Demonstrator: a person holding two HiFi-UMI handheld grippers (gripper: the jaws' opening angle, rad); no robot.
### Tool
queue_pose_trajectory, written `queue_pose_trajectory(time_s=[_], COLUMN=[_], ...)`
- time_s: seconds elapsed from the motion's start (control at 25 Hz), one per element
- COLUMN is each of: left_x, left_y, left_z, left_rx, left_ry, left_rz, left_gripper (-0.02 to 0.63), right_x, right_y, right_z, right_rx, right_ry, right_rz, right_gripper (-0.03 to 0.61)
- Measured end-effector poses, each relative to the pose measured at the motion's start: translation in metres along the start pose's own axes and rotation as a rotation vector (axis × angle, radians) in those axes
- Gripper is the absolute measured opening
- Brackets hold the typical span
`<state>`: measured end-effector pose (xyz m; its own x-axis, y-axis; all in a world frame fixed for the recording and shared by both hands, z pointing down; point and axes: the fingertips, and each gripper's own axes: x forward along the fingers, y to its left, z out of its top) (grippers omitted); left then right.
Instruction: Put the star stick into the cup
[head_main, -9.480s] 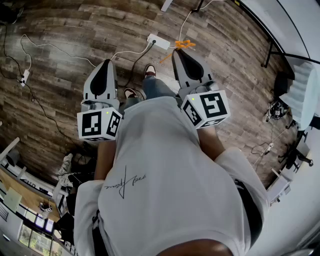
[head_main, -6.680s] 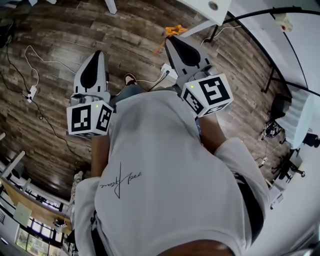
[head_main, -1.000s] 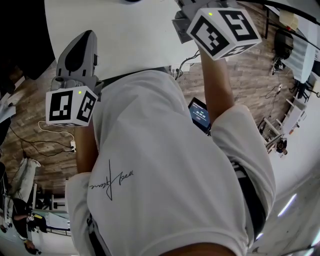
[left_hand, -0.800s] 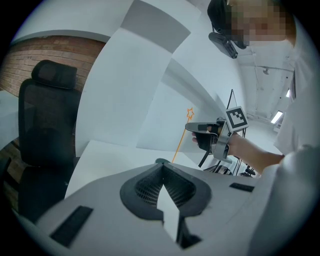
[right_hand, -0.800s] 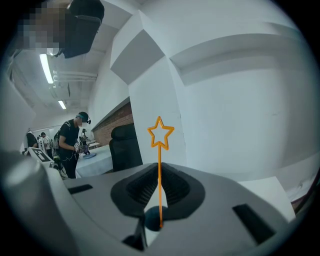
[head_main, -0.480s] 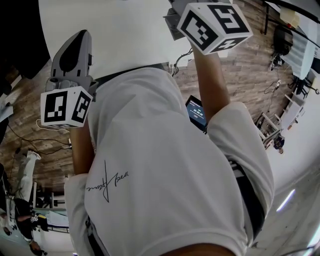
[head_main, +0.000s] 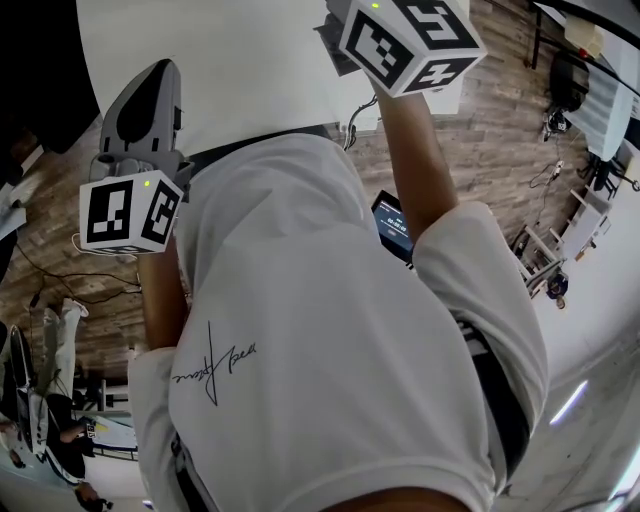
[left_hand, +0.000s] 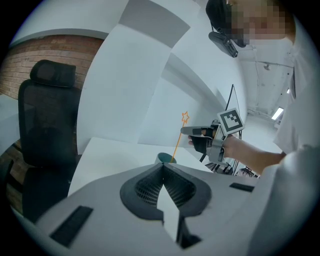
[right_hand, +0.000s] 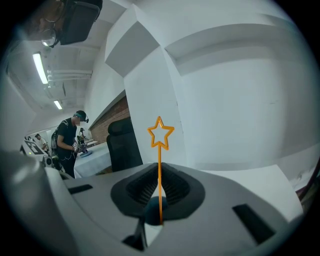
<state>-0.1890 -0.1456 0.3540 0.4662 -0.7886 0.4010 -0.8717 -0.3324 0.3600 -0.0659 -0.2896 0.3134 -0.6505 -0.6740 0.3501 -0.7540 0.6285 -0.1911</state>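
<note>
The orange star stick (right_hand: 160, 134) stands upright, its lower end reaching down to the teal cup (right_hand: 151, 210). My right gripper (right_hand: 160, 169) is shut on the stick partway up its shaft. From the left gripper view the stick (left_hand: 184, 118) leans up out of the cup (left_hand: 163, 158), and the right gripper (left_hand: 186, 131) meets it from the right. My left gripper (left_hand: 162, 167) is shut with nothing in it, held back from the cup near the table's edge. The head view shows the left gripper (head_main: 160, 72) over the white table (head_main: 250, 60); the cup and stick are outside that view.
A black office chair (left_hand: 47, 115) stands at the table's far left side. A lit screen (head_main: 392, 228) sits at the person's right hip. Another person (right_hand: 67, 142) stands by tables far off. White wall panels rise behind the table.
Since the earliest frames the person has walked from the wooden floor to the white table. In the last second the right gripper's cube shifted left and up; the left gripper barely moved.
</note>
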Motion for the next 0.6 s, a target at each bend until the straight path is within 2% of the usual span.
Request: queue_pose_trajectory(time_s=[0.16, 0.32, 0.6], left_x=[-0.002, -0.001, 0.001], left_y=[0.003, 0.004, 0.0], left_z=[-0.003, -0.004, -0.007], left_rx=[-0.005, 0.045, 0.024], left_ry=[0.005, 0.019, 0.026], left_rz=[0.011, 0.027, 0.017], left_gripper=[0.008, 0.008, 0.008], right_x=[0.005, 0.013, 0.019], right_y=[-0.002, -0.004, -0.009], right_z=[-0.006, -0.011, -0.021], right_rx=[0.003, -0.007, 0.005], right_ry=[0.009, 0.019, 0.038], right_rz=[-0.007, -0.018, -0.026], right_gripper=[0.025, 0.025, 0.025])
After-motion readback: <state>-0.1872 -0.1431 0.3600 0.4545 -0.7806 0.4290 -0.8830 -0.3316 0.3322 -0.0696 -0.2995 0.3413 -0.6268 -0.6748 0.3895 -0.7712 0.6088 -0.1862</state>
